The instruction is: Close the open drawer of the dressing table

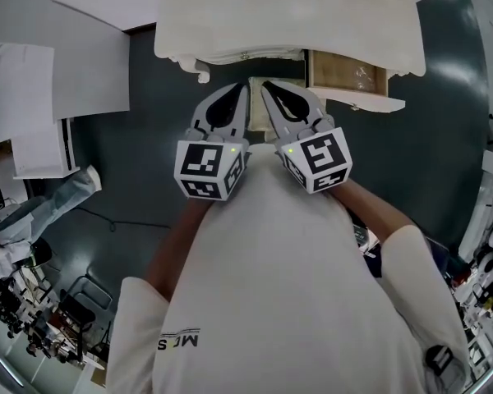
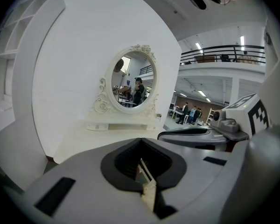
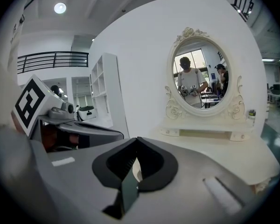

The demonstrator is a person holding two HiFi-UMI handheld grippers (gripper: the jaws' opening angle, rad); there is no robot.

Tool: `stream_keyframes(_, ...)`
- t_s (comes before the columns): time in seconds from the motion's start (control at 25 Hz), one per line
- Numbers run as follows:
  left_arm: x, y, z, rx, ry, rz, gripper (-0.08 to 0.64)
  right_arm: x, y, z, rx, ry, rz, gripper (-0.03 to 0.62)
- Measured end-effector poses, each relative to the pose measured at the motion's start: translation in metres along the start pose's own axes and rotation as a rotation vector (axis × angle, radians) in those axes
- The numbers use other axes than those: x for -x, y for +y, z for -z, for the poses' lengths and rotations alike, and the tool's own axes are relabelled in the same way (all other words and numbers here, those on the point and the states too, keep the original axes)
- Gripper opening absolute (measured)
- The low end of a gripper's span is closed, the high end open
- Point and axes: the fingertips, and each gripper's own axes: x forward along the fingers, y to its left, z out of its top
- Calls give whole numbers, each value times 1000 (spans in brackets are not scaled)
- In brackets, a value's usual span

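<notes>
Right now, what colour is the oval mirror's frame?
The mirror frame is cream-white; the right gripper view shows it best.

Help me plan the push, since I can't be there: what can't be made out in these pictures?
- Head view: the drawer shows only its pulled-out part. The tabletop covers the rest, and its contents are too small to tell.
- Left gripper view: the left gripper fills the lower frame, and no drawer shows.
- Right gripper view: the right gripper and the tabletop hide the drawer.
</notes>
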Motion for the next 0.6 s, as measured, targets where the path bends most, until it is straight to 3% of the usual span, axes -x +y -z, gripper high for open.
stream_keyframes(0.6,-17,-68,25,-17,11,28,9,59,-42,24,-54,-8,38,0)
